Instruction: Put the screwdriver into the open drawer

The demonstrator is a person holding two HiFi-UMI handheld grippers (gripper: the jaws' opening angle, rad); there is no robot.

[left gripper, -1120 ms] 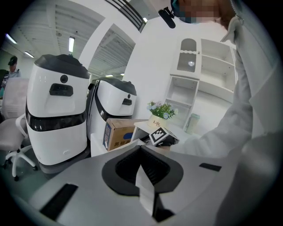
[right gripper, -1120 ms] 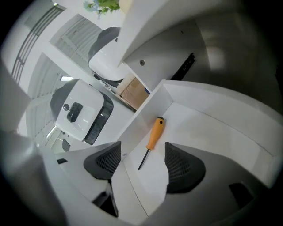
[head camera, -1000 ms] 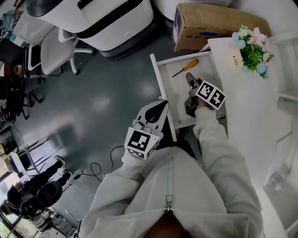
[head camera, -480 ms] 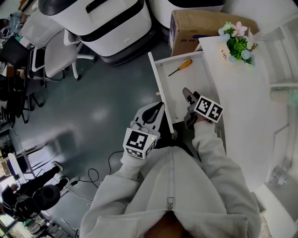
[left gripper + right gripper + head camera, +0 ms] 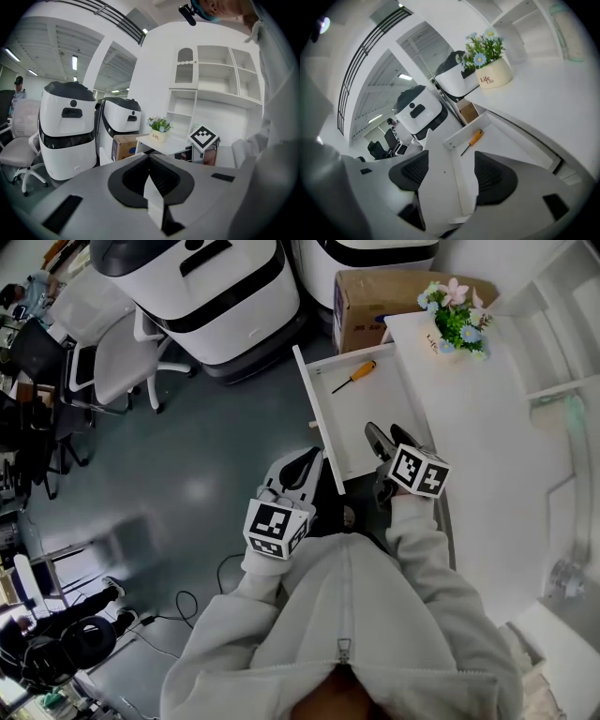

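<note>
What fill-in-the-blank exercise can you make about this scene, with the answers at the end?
1. The screwdriver in the open drawer has an ____ handle.
2. The jaws of the right gripper stand ____.
3. The jaws of the left gripper are pressed ____, with nothing between them.
Missing words: orange; apart; together.
</note>
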